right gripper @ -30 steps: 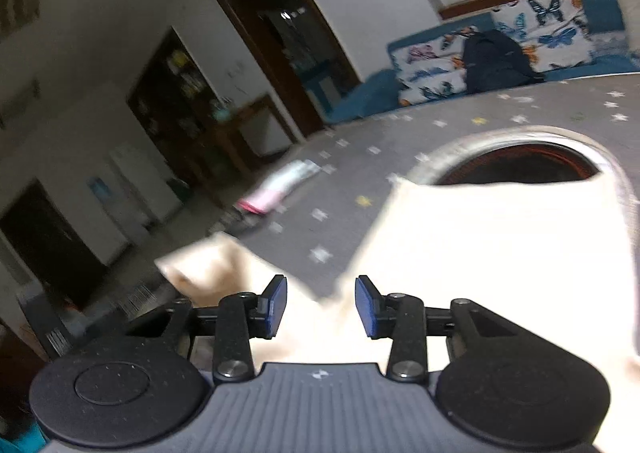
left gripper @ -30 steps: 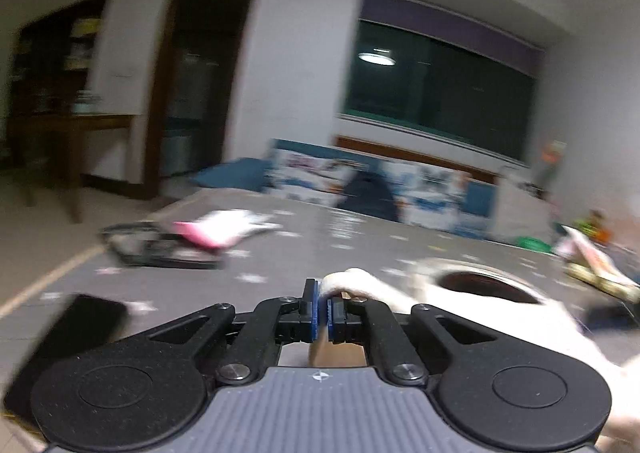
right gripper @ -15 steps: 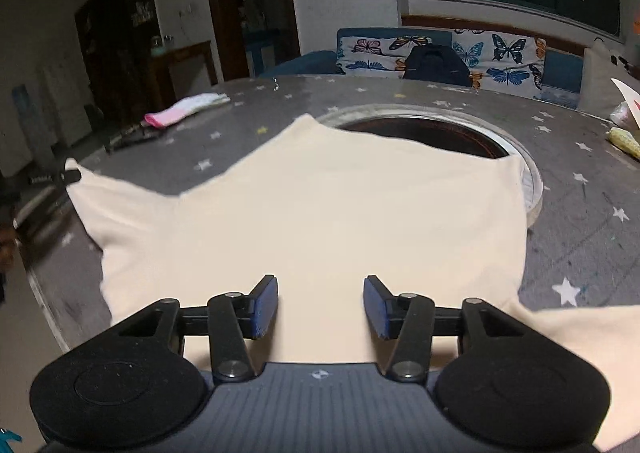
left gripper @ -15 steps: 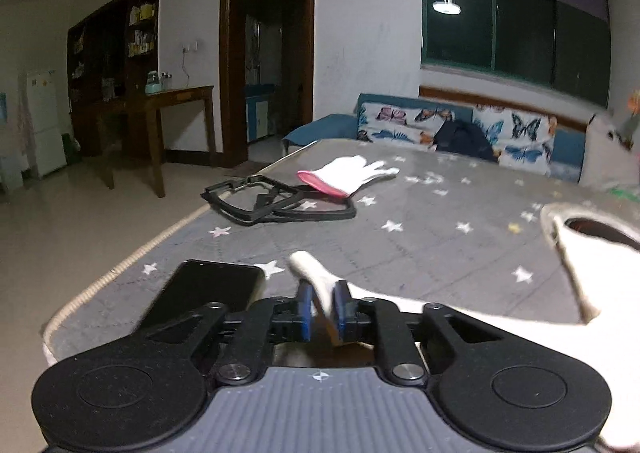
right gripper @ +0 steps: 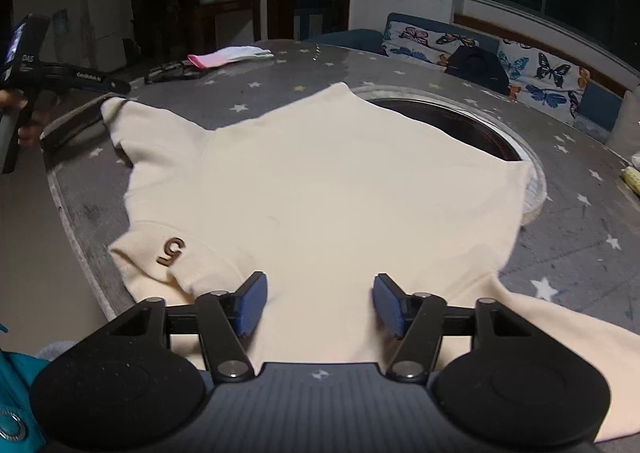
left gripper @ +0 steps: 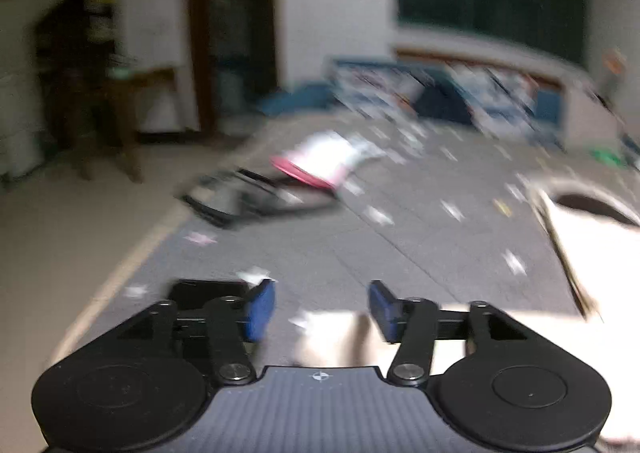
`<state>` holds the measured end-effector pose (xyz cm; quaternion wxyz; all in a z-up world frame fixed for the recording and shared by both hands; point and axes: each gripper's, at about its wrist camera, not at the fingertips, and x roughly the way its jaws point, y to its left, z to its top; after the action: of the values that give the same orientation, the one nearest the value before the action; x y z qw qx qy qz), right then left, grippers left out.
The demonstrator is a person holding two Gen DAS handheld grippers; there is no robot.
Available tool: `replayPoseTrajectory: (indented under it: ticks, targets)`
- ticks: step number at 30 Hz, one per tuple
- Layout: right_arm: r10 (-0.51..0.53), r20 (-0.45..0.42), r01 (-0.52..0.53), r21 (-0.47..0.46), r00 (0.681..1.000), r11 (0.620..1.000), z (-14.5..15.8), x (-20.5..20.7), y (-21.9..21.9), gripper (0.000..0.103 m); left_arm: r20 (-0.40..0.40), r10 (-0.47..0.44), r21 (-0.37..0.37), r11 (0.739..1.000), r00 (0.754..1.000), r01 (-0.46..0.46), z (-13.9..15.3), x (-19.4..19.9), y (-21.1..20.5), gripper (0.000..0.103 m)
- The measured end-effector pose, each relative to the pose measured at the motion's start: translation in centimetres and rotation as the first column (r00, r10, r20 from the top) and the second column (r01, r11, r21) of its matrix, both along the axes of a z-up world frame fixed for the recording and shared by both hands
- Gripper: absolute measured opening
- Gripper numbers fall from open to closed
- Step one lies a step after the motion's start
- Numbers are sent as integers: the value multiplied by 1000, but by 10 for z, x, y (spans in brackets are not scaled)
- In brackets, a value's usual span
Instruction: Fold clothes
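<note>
Right now both grippers are letting go. The right gripper (right gripper: 320, 303) hovers low over the near hem of the cream shirt (right gripper: 320, 181), its blue pads spreading apart with cloth beneath them but nothing pinched. The left gripper (left gripper: 322, 311) is opening too; its view is badly smeared, and only a pale corner of the shirt shows just under and to the right of its pads, not clamped.

The shirt lies spread flat ahead of the right gripper on the grey star-patterned surface (right gripper: 580, 237), its far edge draped over the rim of a round dark opening (right gripper: 472, 121). One sleeve reaches out to the far left, toward the surface's edge; a small brown logo (right gripper: 172, 251) sits just left of the gripper's left pad.

As I see it, the risks are these: the far hem could sag into that opening if the shirt is tugged forward, and the left sleeve could slip off the edge. A white and pink glove (right gripper: 228, 55) and a black frame (right gripper: 176, 71) lie well beyond and shouldn't interfere.
</note>
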<state>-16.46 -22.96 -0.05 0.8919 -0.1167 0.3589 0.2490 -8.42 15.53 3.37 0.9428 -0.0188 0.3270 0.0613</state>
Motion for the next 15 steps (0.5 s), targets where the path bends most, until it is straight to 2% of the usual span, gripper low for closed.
replayPoseTrajectory:
  ticks: [2,3,4,6,8,10,13,14,15]
  targets:
    - [-7,0,7,1,1000,1000,-1,1,-1,66,-48,-49,19,999,998,50,-9,10,-7,60]
    - [-10,0,10,2,1000,1000,-1,2,-2,66,-47,-75,45,996,996,77,-12,10,-12,54]
    - [-14,0,14,3,1000,1000,-1,2,-3,66,-38,-88,71,993,995,90,-14,8,-17,45]
    - [-18,2,18,3,1000,1000,-2,2,-3,67,26,-104,155,983,994,98,-14,-3,-30,15]
    - [-15,10,15,-4,1000,1000,-1,1,-1,67,106,-131,256,962,986,100,-12,-19,-46,14]
    - [-13,13,13,-7,1000,1000,-1,1,-1,67,164,-241,356,919,957,170,-13,-41,-67,15]
    - [-18,12,18,3,1000,1000,-2,2,-2,68,155,-412,354,872,898,339,-19,-66,-81,22]
    - [-21,11,21,7,1000,1000,-2,2,-3,68,153,-433,351,864,888,361,-22,-71,-82,29]
    - [-22,13,22,7,1000,1000,-3,2,-3,68,148,-431,348,865,890,361,-23,-73,-82,36]
